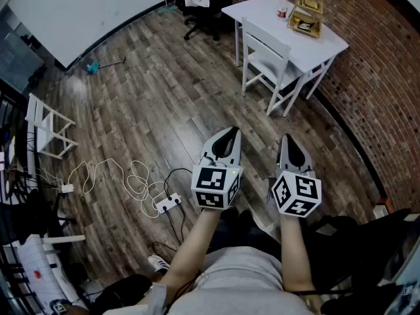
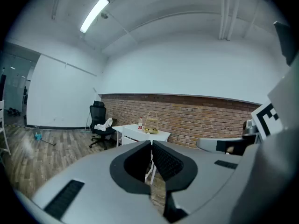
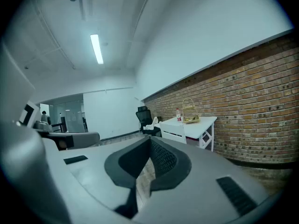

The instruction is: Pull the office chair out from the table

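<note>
While the left gripper [image 1: 232,132] and right gripper [image 1: 289,139] have empty jaws pressed together, the office chair [image 1: 200,8] sits far off at twelve o'clock by the counter [image 1: 259,8]; shut jaws might just bump it.

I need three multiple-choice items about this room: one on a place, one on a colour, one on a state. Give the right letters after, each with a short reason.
1. The office chair stands: A) by the far short end of the white table B) on top of it C) tipped over.
2. The side chair is: A) black B) white C) red.
3. The left hand-held gripper and right hand-held gripper are: A) wide open B) half open C) shut, empty.
A: it stands upright past that end. B: its frame matches the table. C: their pads meet, nothing between.
</note>
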A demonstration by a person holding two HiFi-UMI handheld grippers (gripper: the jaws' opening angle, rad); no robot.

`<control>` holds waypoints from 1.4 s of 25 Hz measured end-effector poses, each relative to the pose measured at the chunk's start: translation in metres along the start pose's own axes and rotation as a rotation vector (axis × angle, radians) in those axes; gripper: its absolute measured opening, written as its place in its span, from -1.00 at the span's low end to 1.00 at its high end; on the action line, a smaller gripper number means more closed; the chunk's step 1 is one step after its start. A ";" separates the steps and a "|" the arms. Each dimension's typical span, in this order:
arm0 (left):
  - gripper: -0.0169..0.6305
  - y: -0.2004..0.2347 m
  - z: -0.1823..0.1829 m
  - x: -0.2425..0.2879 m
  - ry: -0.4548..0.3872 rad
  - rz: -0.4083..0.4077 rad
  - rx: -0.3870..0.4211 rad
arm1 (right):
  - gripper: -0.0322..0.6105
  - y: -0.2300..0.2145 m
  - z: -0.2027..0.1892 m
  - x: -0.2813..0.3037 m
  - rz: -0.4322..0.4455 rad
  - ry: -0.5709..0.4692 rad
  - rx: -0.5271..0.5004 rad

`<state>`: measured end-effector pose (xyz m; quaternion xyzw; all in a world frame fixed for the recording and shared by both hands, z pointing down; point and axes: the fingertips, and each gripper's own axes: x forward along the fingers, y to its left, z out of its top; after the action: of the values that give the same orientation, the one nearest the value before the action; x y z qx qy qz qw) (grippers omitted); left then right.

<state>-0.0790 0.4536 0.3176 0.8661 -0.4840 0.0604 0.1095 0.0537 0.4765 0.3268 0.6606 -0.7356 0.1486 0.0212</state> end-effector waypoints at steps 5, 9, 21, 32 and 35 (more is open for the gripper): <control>-0.88 -0.002 0.001 0.003 -0.001 -0.008 0.003 | -0.86 -0.002 0.003 0.002 -0.003 -0.006 -0.006; -0.88 -0.002 0.002 0.005 -0.001 -0.008 0.003 | -0.86 -0.002 0.004 0.003 -0.003 -0.007 -0.006; -0.88 -0.006 0.001 0.023 0.005 -0.003 -0.001 | -0.86 -0.021 0.008 0.013 0.004 -0.011 -0.005; -0.88 -0.008 0.001 0.050 0.000 0.040 -0.003 | -0.85 -0.055 0.006 0.033 0.034 0.015 -0.026; -0.88 -0.002 -0.001 0.059 0.013 0.049 -0.007 | -0.86 -0.055 0.007 0.044 0.043 0.019 -0.029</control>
<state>-0.0461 0.4058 0.3306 0.8533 -0.5044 0.0669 0.1142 0.1031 0.4277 0.3403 0.6428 -0.7515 0.1446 0.0348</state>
